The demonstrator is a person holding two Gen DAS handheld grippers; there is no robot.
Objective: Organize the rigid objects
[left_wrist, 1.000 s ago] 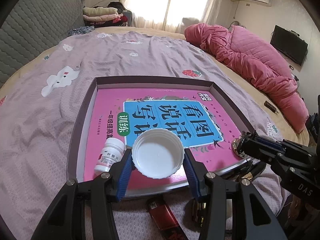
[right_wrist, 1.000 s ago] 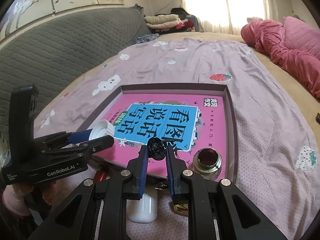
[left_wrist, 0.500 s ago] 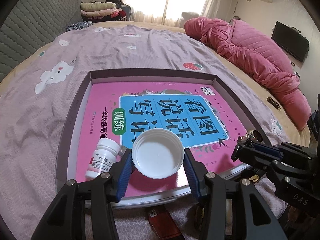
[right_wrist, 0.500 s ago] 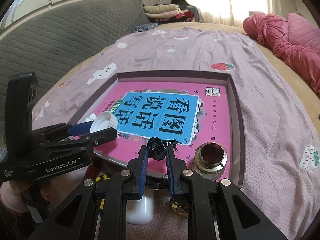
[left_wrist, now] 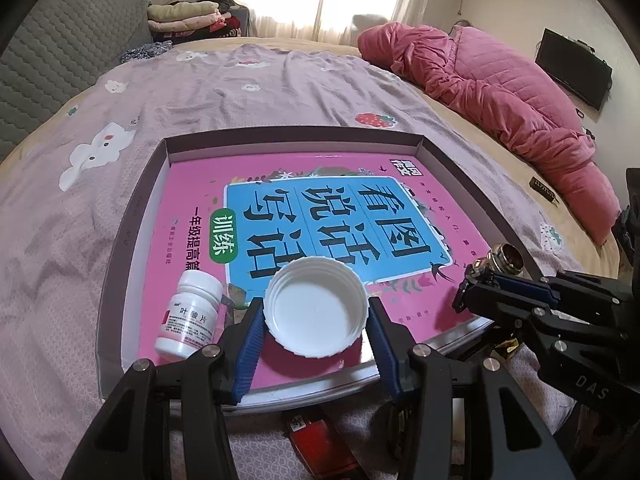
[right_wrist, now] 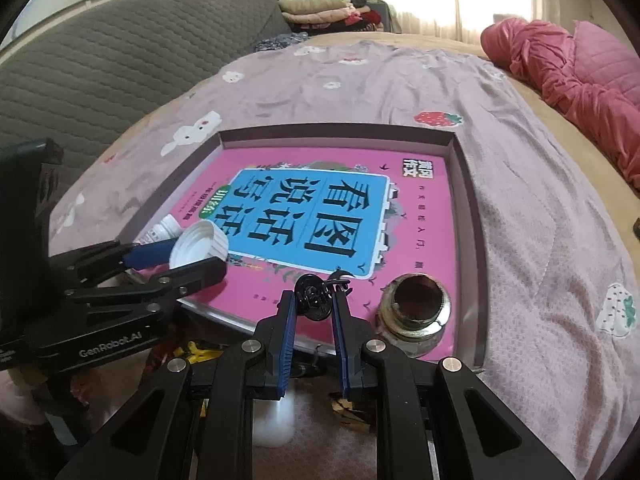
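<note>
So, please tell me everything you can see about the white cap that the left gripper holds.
The white cap is a round, wide lid that looks like plastic, with fine ribs around its outer wall. It is turned open side up, so its smooth, empty inside shows. The left gripper is shut on it, one blue pad on each side. It hangs over the near part of the pink book, beside the small white pill bottle.

A: How is the left gripper [left_wrist: 316, 316] set?
B: Level and low, its blue pads [left_wrist: 251, 334] pressed on either side of a white cap [left_wrist: 317, 312]

A: And the right gripper [right_wrist: 313, 312]?
B: Just beside it, fingers nearly together, pinching a small black clip [right_wrist: 311, 296]
</note>
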